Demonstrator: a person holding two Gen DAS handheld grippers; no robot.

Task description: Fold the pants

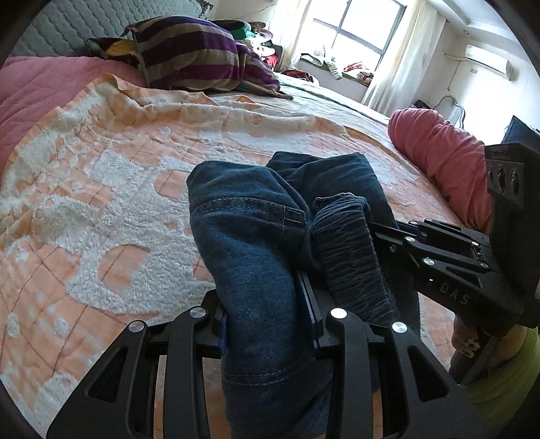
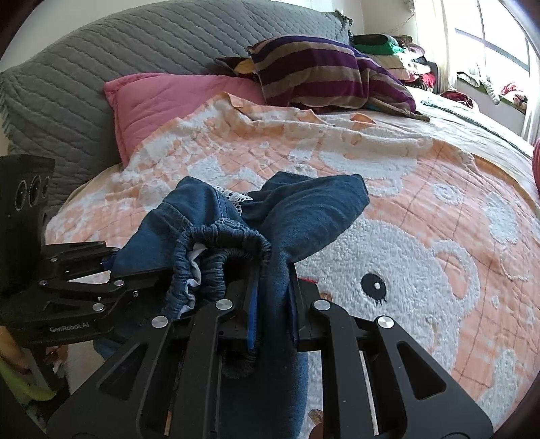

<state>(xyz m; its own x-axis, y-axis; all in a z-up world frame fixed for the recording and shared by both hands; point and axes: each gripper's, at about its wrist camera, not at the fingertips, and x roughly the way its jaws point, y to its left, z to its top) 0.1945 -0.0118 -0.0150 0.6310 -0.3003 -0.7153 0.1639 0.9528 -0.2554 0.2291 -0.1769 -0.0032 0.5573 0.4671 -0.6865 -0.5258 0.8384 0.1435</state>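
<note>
Dark blue denim pants (image 1: 256, 229) with an elastic gathered waistband (image 2: 219, 243) hang bunched between both grippers, above an orange and white blanket (image 1: 101, 202). My left gripper (image 1: 266, 304) is shut on a fold of the denim. My right gripper (image 2: 273, 297) is shut on the fabric beside the waistband. The right gripper (image 1: 381, 233) shows at the right of the left wrist view, touching the waistband. The left gripper (image 2: 114, 266) shows at the left of the right wrist view, pinching the pants. The pants' lower legs are hidden below the fingers.
The blanket (image 2: 405, 236) covers a bed. A pink pillow (image 2: 168, 101), a purple striped pillow (image 2: 320, 74) and a grey quilted headboard (image 2: 101, 60) lie at the far end. A pink rolled cushion (image 1: 438, 158) lies at the right. A window (image 1: 354, 30) is behind.
</note>
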